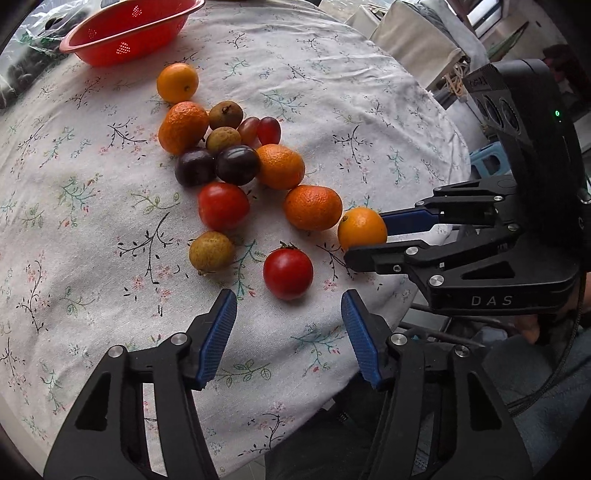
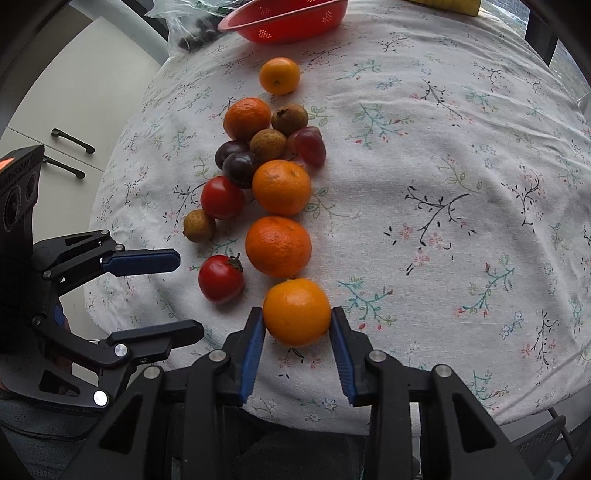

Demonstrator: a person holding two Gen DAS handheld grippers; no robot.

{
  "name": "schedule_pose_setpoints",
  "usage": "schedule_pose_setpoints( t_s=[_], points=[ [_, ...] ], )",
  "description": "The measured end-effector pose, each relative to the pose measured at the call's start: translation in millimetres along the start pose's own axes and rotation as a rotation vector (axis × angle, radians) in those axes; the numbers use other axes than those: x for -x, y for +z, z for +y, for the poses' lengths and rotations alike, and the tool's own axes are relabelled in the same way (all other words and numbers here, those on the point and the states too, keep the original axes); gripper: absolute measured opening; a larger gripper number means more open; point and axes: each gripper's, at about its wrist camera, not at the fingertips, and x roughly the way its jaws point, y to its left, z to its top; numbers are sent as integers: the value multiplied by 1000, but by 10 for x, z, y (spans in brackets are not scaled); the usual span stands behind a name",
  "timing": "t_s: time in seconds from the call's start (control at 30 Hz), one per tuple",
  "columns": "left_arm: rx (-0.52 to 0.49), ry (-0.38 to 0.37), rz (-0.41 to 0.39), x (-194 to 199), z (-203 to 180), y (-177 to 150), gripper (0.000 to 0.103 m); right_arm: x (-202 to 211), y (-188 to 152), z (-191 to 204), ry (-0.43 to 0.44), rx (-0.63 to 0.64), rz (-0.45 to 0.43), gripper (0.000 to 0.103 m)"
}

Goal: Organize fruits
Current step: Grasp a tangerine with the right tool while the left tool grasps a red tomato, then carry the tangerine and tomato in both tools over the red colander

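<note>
My right gripper (image 2: 297, 325) has its blue pads pinched onto the smooth orange (image 2: 296, 312) at the near end of the fruit line, one pad on each side, so it's squeezed across the widest part and shouldn't roll out. It looks to be resting on the cloth, not lifted yet. My left gripper (image 1: 290, 314) is hanging just short of the near cherry tomato (image 1: 288, 272) with its fingers spread and nothing between them; I'd guess that tomato is its target, since it lines up with the gap.

The rest of the fruit sits in a loose string running away from me: two bumpy mandarins (image 2: 278, 246), another tomato (image 2: 222, 197), a few brownish longans (image 2: 198, 225), two dark plums (image 2: 240, 169), some red grapes (image 2: 310, 146), then one more mandarin and a lone orange farther out. The red colander (image 2: 291, 18) waits at the far edge, well apart from everything, probably where this stuff ends up.

The worktop is round and covered with a wrinkly white floral tablecloth (image 2: 461, 155). There's a plastic bag with something dark in it beside the colander, and white cabinet doors (image 2: 70, 122) with black handles off to the left.
</note>
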Motion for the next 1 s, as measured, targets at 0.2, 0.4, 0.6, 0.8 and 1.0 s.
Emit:
schedule_pose_setpoints(
  t_s=[0.2, 0.4, 0.6, 0.8, 1.0],
  points=[
    [-16, 1, 20, -171, -76, 87, 49, 28, 19, -25, -12, 5, -16, 38],
    [-34, 28, 38, -298, -107, 168, 34, 64, -5, -138, -21, -20, -21, 38],
    [-64, 53, 29, -365, -179, 207, 31, 88, -22, -186, -22, -26, -25, 38],
    [-58, 45, 22, -359, -180, 193, 29, 92, -22, -188, -23, -23, -29, 38],
    [-40, -4, -13, -113, -160, 146, 29, 149, 45, -204, -15, -30, -38, 38]
  ],
)
